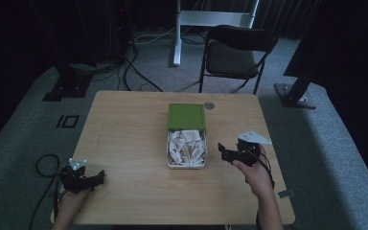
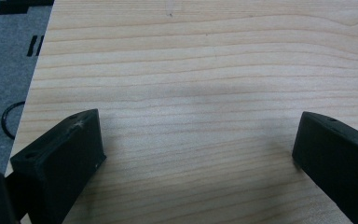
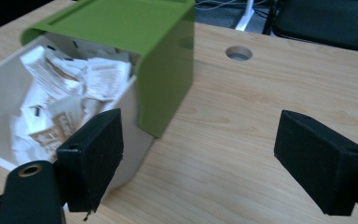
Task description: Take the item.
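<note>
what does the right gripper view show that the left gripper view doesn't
Right gripper view: a white box of paper packets with its green lid slid partway back, a round hole in the tabletop, and a black chair beyond the table.
Left gripper view: grey carpet off the table edge, with a black cable loop.
Both: the light wooden table and a pair of black jaws standing wide apart, holding nothing.

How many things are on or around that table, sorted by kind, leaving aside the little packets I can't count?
Grippers: 2, the left gripper and the right gripper, both open and held over the table
Boxes: 1, a white box of paper packets, too jumbled to count
Lids: 1, a green lid part-way across the box's far end
Chairs: 1, a black folding chair beyond the table
Tables: 1
Total: 6
</note>
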`<state>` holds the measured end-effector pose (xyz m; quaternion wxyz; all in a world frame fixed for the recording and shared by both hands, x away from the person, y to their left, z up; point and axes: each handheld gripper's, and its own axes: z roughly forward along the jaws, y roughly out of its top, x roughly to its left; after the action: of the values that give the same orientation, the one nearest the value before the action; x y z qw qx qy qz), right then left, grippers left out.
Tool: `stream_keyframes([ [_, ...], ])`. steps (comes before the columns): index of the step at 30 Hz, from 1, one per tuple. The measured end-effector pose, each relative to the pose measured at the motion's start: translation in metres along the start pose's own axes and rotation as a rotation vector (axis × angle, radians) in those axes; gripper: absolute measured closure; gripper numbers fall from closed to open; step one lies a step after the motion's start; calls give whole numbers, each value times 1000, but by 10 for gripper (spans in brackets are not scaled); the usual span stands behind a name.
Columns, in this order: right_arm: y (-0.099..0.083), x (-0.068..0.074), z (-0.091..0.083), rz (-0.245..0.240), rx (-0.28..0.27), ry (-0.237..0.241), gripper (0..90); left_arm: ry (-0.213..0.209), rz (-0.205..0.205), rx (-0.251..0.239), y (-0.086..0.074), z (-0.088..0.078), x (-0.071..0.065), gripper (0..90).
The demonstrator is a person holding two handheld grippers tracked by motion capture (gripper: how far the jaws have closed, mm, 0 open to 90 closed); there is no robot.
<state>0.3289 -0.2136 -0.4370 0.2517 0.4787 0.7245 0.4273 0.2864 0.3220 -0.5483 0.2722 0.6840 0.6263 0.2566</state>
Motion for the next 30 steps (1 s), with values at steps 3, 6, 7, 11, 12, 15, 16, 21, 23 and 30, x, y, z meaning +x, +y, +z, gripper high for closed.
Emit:
stream_keyframes([
  [3,4,7,2,-10,-6,20,158,0,0,0,0,0,0,26],
  [6,7,13,5,-18,-8,33,174,0,0,0,0,0,0,26],
  [7,8,15,7,-23,-11,38,174,0,0,0,0,0,0,26],
  [11,11,23,11,-36,-11,51,174,0,0,0,0,0,0,26],
  [12,12,25,11,-37,-13,57,174,0,0,0,0,0,0,27],
  [15,14,30,13,-44,-15,72,185,0,0,-1,0,0,0,26],
  [16,14,30,13,-44,-15,72,185,0,0,-1,0,0,0,26],
  [21,17,43,19,-61,-15,102,187,0,-1,-1,0,0,0,27],
  [23,18,47,21,-74,-15,104,211,0,-1,-1,0,0,0,26],
  [30,17,63,30,-86,-3,148,236,0,-1,-1,0,0,0,26],
])
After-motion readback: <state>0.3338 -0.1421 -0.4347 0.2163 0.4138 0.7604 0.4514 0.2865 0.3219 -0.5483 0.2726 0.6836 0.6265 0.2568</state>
